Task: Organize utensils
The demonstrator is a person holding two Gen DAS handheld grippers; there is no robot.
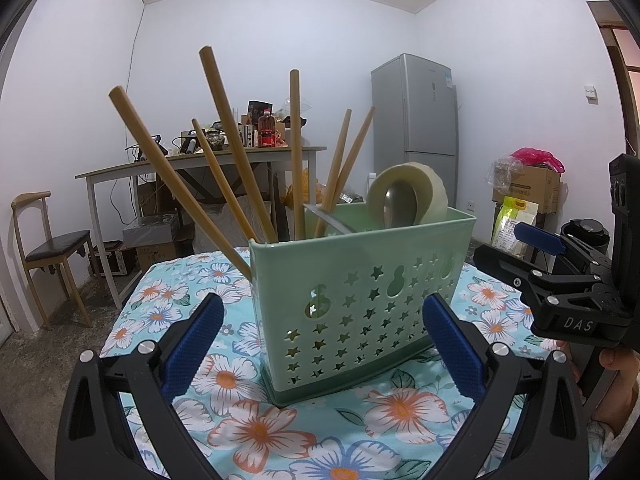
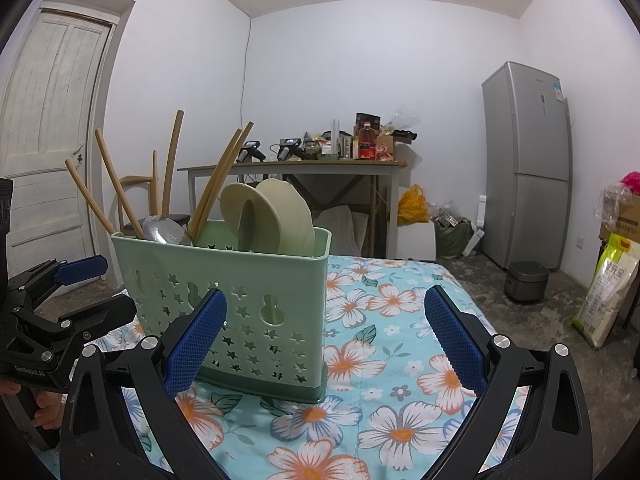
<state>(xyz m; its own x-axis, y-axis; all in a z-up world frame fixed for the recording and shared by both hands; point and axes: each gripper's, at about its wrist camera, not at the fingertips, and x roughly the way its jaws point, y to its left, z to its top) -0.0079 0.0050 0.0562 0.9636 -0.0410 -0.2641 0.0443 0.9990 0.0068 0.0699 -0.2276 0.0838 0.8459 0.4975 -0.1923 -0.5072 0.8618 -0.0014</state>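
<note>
While both grippers are held low over the flowered cloth (image 1: 248,412), nothing is gripped by either. The left gripper (image 1: 322,346) is spread wide, its blue pads (image 1: 192,344) set to either side of the green caddy (image 1: 360,288) as seen from the left wrist, though contact with the caddy cannot be judged. The right gripper (image 2: 324,344) is likewise spread wide; its left pad (image 2: 196,344) is seen in front of the caddy (image 2: 240,300) wall, while its right pad hangs over bare cloth (image 2: 384,360). Each gripper is seen by the other's camera: the right one (image 1: 516,248) at the right edge of the left view, the left one (image 2: 94,286) at the left edge of the right view, both with fingers apart, and part of a hand (image 1: 616,376) is seen below the handle. The caddy is stood upright on the cloth, its wall pierced with stars and gourd shapes. Wooden chopsticks (image 1: 236,148) are leaned at mixed angles in one end of it. A metal spoon (image 2: 166,230) is propped beside them, and cream ladles (image 2: 280,216) are stood in the other end. Farther back, a cluttered table (image 2: 296,166) and a grey fridge (image 2: 528,160) are set against the walls.
</note>
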